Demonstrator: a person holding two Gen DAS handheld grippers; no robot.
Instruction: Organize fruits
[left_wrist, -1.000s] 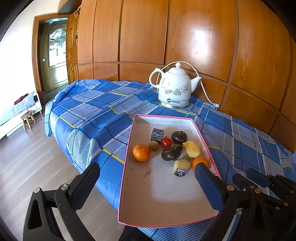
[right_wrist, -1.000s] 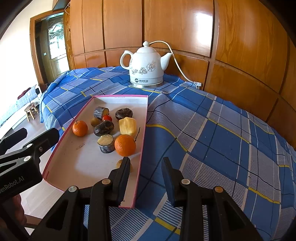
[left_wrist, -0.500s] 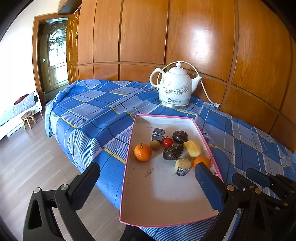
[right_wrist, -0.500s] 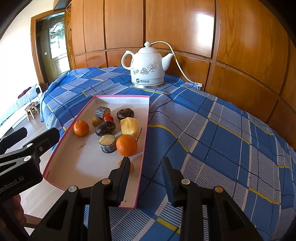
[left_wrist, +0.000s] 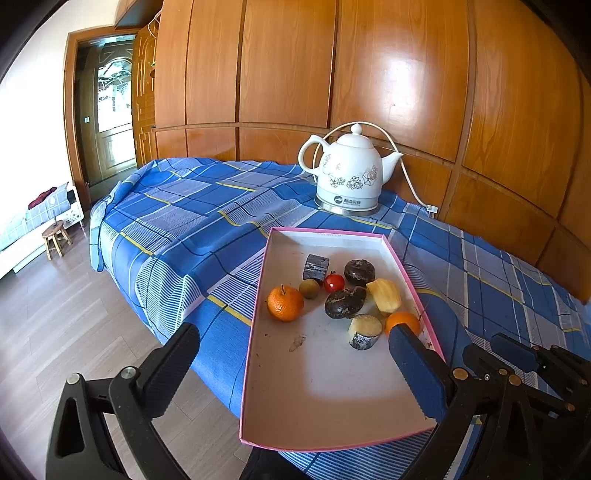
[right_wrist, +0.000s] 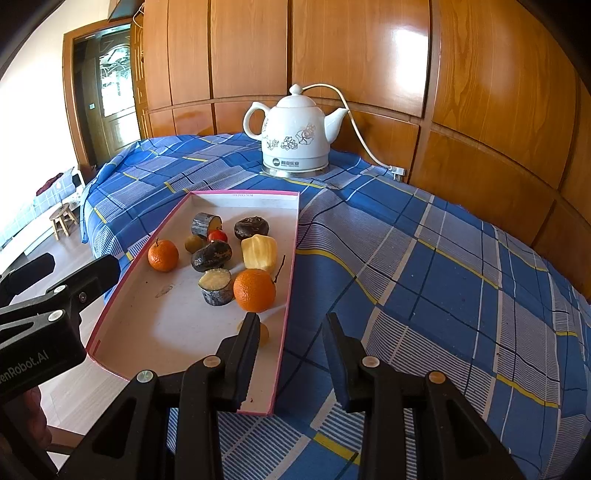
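A pink-edged white tray (left_wrist: 325, 402) (right_wrist: 147, 332) lies on the blue plaid cloth and holds several fruits. Among them are a left orange (left_wrist: 284, 302) (right_wrist: 163, 254), a right orange (right_wrist: 254, 290) (left_wrist: 404, 320), a yellow piece (right_wrist: 259, 253), a red cherry tomato (left_wrist: 334, 282) and dark fruits (left_wrist: 343, 302). A small yellow fruit (right_wrist: 263, 334) sits half hidden behind my right gripper's left finger. My left gripper (left_wrist: 291, 350) is open wide over the tray's near half. My right gripper (right_wrist: 290, 334) is open and empty above the tray's right rim.
A white floral electric kettle (left_wrist: 351, 173) (right_wrist: 295, 133) with a cord stands behind the tray by the wooden wall panels. The table edge drops to a wood floor on the left, with a small stool (left_wrist: 55, 236) and a doorway (left_wrist: 110, 122) beyond.
Both views have shifted slightly, with the tray drifting a little rightward in each. Neither gripper has opened or shut, and no fruit has moved.
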